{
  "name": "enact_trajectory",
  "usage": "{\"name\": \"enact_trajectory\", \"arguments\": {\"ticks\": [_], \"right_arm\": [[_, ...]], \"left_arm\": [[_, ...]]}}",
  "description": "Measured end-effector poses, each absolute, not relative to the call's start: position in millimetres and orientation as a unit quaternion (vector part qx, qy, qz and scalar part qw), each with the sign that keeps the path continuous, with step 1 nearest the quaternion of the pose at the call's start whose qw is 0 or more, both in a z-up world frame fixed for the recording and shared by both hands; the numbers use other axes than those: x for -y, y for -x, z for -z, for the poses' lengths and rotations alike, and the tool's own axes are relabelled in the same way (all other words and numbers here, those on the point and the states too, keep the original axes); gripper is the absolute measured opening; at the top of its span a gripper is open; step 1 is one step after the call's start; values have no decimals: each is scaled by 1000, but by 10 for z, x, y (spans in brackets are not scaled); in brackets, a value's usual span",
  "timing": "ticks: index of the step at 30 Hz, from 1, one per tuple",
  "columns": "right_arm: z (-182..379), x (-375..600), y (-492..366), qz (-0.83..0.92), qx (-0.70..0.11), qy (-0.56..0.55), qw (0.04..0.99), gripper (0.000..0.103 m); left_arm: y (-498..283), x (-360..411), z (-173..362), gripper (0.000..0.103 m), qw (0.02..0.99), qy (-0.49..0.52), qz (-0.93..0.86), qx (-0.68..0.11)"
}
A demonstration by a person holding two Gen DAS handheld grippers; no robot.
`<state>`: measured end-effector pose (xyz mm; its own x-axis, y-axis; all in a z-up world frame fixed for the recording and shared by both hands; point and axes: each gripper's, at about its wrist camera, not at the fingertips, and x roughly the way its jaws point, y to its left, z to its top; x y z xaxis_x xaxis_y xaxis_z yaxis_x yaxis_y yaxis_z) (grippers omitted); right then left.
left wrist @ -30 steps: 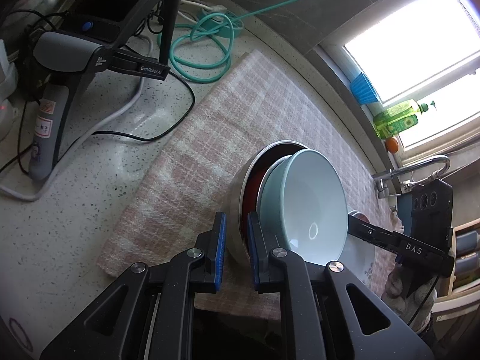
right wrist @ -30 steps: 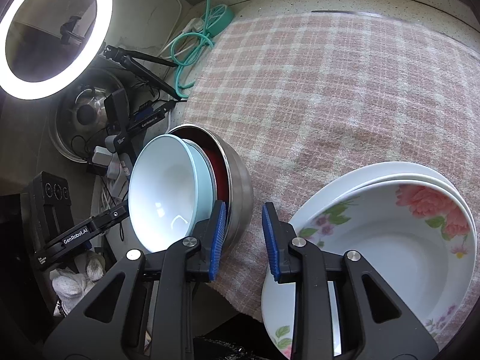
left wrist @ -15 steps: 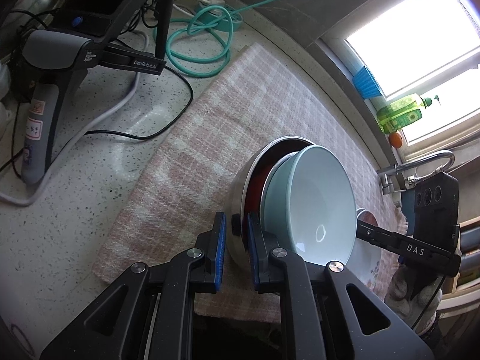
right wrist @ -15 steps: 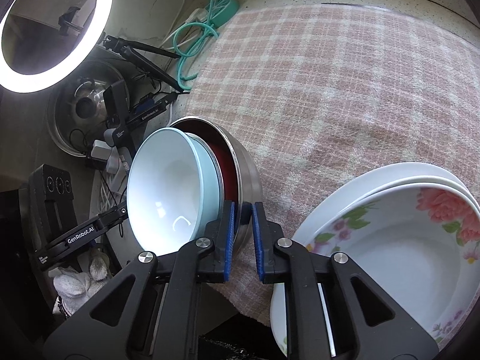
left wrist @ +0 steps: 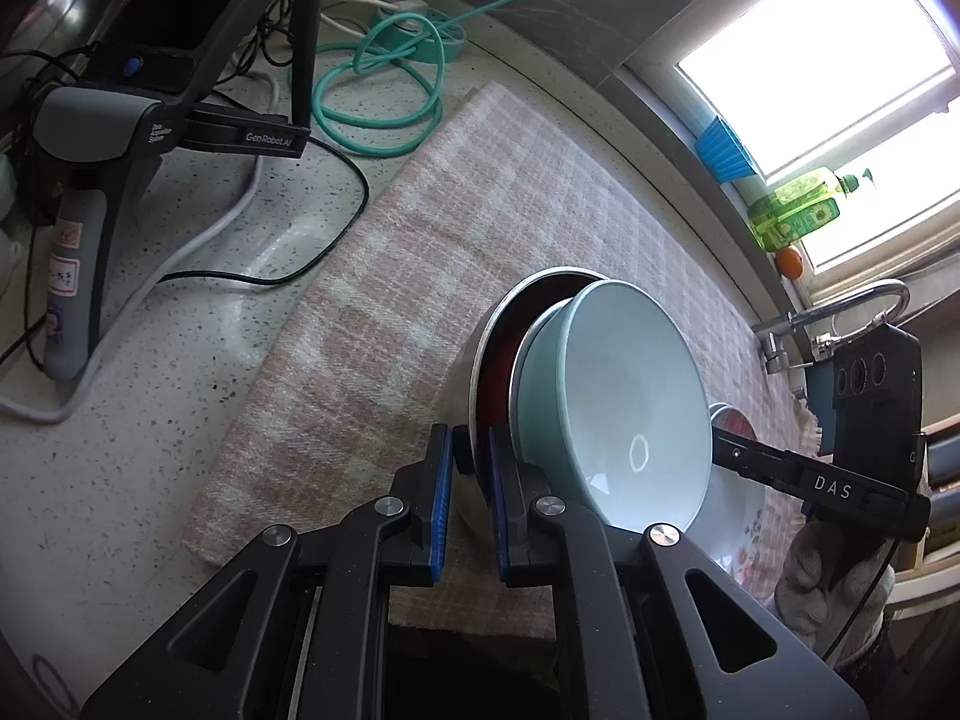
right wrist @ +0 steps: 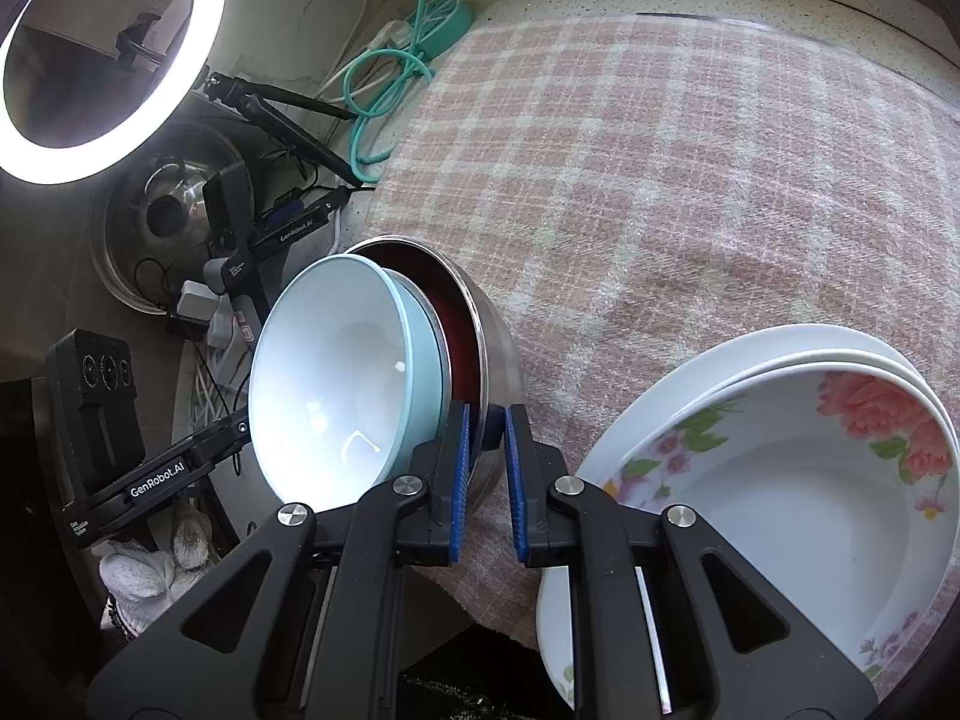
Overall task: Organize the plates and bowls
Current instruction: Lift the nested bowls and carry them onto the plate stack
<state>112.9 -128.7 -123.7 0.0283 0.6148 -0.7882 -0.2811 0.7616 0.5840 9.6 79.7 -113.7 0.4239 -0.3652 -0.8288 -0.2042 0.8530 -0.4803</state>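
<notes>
A steel bowl [left wrist: 480, 354] with a red inside holds a light blue bowl [left wrist: 624, 402]; the nested stack is tilted on its side above the checked cloth [left wrist: 456, 228]. My left gripper [left wrist: 469, 468] is shut on the steel bowl's rim. My right gripper [right wrist: 485, 438] is shut on the same steel bowl [right wrist: 498, 348] from the other side, with the blue bowl [right wrist: 336, 378] at its left. Two stacked white flowered plates [right wrist: 780, 480] lie on the cloth at the right of the right wrist view.
A coiled green cable [left wrist: 384, 84] and a grey stand with black cables [left wrist: 90, 138] are on the speckled counter left of the cloth. A tap [left wrist: 840, 312] and a green bottle [left wrist: 798, 210] are by the window. A ring light [right wrist: 90, 60] and a pot lid [right wrist: 168, 210] stand behind.
My right gripper closed from open onto the steel bowl's rim. The bowl stack, held by both grippers, shifted slightly over the cloth.
</notes>
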Motion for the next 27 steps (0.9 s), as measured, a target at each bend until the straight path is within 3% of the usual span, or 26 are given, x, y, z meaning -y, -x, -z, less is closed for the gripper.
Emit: {"name": "enact_trajectory", "arguments": {"ticks": [27], "right_arm": [[565, 2367, -782, -281, -577, -168, 748, 12]], "left_arm": [[-117, 6, 487, 9, 823, 223, 142, -503]]}}
